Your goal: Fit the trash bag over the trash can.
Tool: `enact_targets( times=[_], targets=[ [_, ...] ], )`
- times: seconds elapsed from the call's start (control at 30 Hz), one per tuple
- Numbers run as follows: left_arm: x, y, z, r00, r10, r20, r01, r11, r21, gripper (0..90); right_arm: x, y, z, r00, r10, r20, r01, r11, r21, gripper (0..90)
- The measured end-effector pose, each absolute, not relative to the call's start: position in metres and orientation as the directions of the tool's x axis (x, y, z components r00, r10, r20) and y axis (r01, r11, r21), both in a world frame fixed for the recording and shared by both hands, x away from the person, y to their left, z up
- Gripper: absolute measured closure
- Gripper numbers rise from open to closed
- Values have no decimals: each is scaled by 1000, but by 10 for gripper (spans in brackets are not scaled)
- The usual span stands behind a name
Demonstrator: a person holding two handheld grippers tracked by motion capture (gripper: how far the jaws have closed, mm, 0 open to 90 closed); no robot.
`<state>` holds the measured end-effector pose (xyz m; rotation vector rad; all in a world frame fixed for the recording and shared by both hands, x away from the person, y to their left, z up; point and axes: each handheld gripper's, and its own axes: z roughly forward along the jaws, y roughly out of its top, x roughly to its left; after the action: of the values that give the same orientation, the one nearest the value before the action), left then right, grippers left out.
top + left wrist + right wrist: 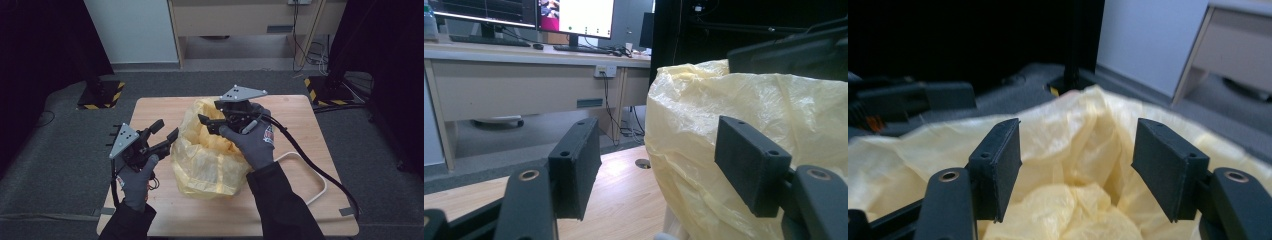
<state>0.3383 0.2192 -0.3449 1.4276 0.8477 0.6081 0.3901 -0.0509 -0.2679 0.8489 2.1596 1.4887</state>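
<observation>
Yellow plastic bag (207,150) is flanked on the table (300,210); left gripper (167,134) and right gripper (204,121) are both held spread, nothing pinched.

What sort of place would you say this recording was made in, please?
Probably an office turned into a recording lab: a beige office desk with computer monitors, black curtains, and a small wooden table on grey carpet.
</observation>
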Motion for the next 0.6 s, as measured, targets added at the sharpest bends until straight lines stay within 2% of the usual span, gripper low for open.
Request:
enact_targets(
  times=[0.37,0.6],
  targets=[
    [338,221,-344,580,802,-141,121,86,989,343,376,-64,-242,-744,668,-1,55,62,997,334],
    [338,223,-343,578,804,-143,119,91,989,342,367,-79,-225,-726,688,-6,9,18,1000,324]
  ],
)
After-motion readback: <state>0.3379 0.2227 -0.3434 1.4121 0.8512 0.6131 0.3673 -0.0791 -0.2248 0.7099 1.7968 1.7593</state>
